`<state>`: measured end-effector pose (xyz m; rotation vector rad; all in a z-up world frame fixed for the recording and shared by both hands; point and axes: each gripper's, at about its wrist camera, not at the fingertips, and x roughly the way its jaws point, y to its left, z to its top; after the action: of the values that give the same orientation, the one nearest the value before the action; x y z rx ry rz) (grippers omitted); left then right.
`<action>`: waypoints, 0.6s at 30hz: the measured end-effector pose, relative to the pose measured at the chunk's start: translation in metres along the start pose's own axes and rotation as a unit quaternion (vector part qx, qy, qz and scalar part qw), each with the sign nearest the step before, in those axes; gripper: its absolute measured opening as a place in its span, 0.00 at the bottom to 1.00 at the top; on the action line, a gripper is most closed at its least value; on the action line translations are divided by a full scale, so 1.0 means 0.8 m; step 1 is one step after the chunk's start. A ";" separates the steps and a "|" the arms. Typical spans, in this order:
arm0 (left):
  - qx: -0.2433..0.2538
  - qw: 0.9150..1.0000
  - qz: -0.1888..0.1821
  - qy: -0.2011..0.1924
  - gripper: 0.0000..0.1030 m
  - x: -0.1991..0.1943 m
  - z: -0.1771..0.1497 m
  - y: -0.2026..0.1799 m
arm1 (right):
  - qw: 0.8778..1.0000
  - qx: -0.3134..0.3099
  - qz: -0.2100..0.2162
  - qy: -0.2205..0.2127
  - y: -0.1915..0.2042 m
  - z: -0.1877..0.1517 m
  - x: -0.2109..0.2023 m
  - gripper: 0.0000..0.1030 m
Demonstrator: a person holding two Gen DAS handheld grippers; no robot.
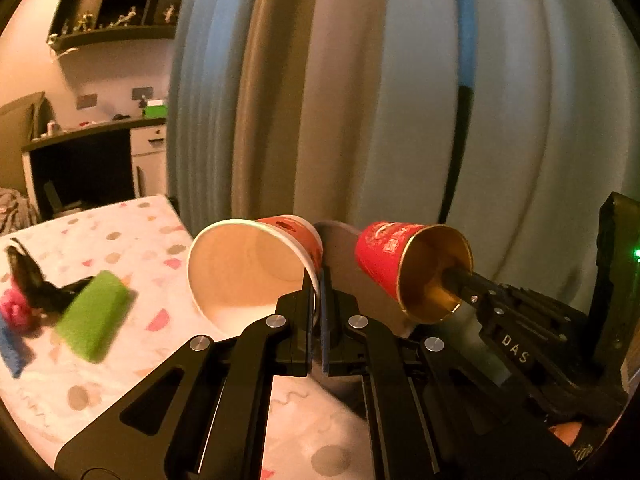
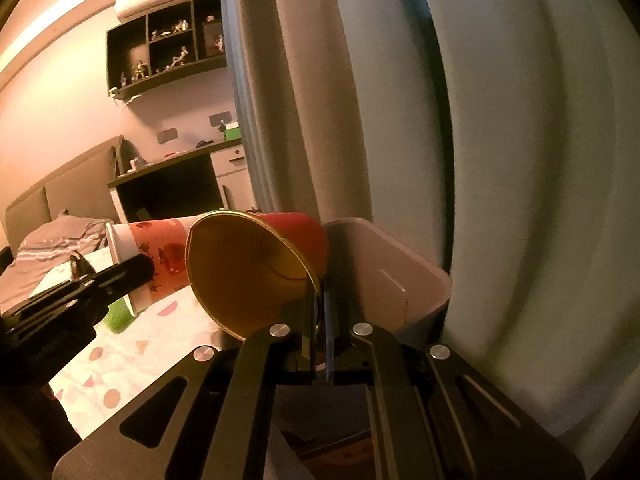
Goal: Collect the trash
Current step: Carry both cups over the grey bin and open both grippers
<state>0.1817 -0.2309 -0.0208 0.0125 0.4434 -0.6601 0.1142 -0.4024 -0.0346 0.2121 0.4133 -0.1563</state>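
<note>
My left gripper point(image 1: 319, 280) is shut on the rim of a white-lined red paper cup point(image 1: 248, 264), held on its side above the bed's corner. It also shows in the right wrist view point(image 2: 152, 256). My right gripper point(image 2: 320, 292) is shut on the rim of a red cup with a gold inside point(image 2: 248, 268), also held sideways. In the left wrist view that gold-lined cup point(image 1: 404, 264) hangs to the right of the white-lined cup. A grey bin point(image 2: 384, 272) stands just beyond the gold-lined cup, its open top below the cups.
The bed point(image 1: 120, 360) with a spotted sheet carries a green sponge point(image 1: 94, 316), a black item point(image 1: 32, 280), a pink item point(image 1: 14, 310) and a blue item point(image 1: 12, 352). Pale curtains point(image 1: 400, 100) hang right behind the bin. A desk point(image 1: 92, 132) and shelves stand at the far wall.
</note>
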 end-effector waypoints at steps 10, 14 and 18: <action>-0.014 0.999 -0.021 0.026 0.02 0.036 -0.009 -0.002 | 1.000 0.010 -0.008 0.019 -0.016 -0.008 0.026 0.04; -0.012 0.999 -0.024 0.036 0.02 0.047 -0.012 -0.004 | 0.999 0.013 -0.014 0.028 -0.019 -0.009 0.036 0.04; -0.013 0.999 -0.027 0.045 0.02 0.056 -0.016 -0.007 | 0.999 0.015 -0.017 0.033 -0.021 -0.010 0.040 0.04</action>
<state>0.2045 -0.2595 -0.0500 0.0054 0.5408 -0.7080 0.1366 -0.4205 -0.0579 0.2405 0.4798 -0.1894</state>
